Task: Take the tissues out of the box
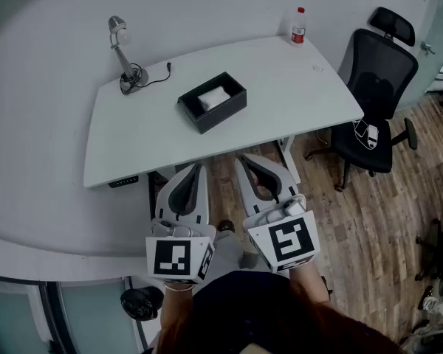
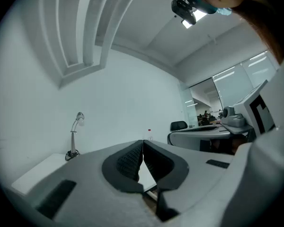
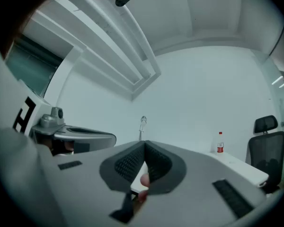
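Both the grey left gripper [image 1: 198, 167] and right gripper [image 1: 244, 160], jaws together, hover at the white rectangular table's [image 1: 295, 87] front edge; the black open box [image 1: 223, 114] atop it apparently holds white tissues [image 1: 214, 96].

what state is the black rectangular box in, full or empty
Not empty: white tissues lie inside the open-topped black rectangular box.

The white table [image 1: 295, 87] holds a black tissue box [image 1: 226, 111], a desk lamp [image 1: 132, 75] and, seemingly, a bottle [image 1: 299, 26].

Open tabletop [image 1: 295, 87] around box [image 1: 223, 116], lamp [image 1: 125, 59] left, bottle [image 1: 299, 26] right
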Action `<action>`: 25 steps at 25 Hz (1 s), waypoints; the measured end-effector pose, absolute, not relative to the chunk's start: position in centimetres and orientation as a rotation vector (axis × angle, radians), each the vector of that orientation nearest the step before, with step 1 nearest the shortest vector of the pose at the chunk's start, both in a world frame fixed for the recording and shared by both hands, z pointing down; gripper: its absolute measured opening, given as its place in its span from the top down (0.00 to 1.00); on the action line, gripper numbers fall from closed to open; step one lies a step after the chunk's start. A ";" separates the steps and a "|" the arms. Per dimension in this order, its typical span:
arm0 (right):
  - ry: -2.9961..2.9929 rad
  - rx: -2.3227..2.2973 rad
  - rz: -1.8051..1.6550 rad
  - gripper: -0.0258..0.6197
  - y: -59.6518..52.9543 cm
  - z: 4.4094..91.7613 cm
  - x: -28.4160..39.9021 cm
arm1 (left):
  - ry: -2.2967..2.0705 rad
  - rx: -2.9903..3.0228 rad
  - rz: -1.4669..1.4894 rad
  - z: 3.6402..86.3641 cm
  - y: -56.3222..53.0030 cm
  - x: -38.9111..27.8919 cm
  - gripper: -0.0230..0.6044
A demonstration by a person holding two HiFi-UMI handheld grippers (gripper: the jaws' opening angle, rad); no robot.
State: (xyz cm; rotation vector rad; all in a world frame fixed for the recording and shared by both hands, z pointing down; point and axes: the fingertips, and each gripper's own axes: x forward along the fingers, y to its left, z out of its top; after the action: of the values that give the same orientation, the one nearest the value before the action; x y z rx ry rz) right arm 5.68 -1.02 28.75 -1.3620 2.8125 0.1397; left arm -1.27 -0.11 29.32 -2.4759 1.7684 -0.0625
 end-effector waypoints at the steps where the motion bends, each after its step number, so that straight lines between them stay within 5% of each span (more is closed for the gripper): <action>1: 2.815 -1.368 0.139 0.93 -1.4 28.8 5.6 | 1.767 -2.480 -0.061 29.3 -0.5 -1.4 0.92; 25: 2.930 -1.401 0.062 0.93 -11.3 30.6 0.8 | 1.726 -2.538 -0.009 29.3 -10.2 -6.1 0.92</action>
State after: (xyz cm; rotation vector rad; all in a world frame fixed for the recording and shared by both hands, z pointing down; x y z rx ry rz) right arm 0.83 -11.27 30.55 -1.4006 2.9304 0.0619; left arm -6.13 -10.17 29.26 -2.5376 1.7259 -0.0094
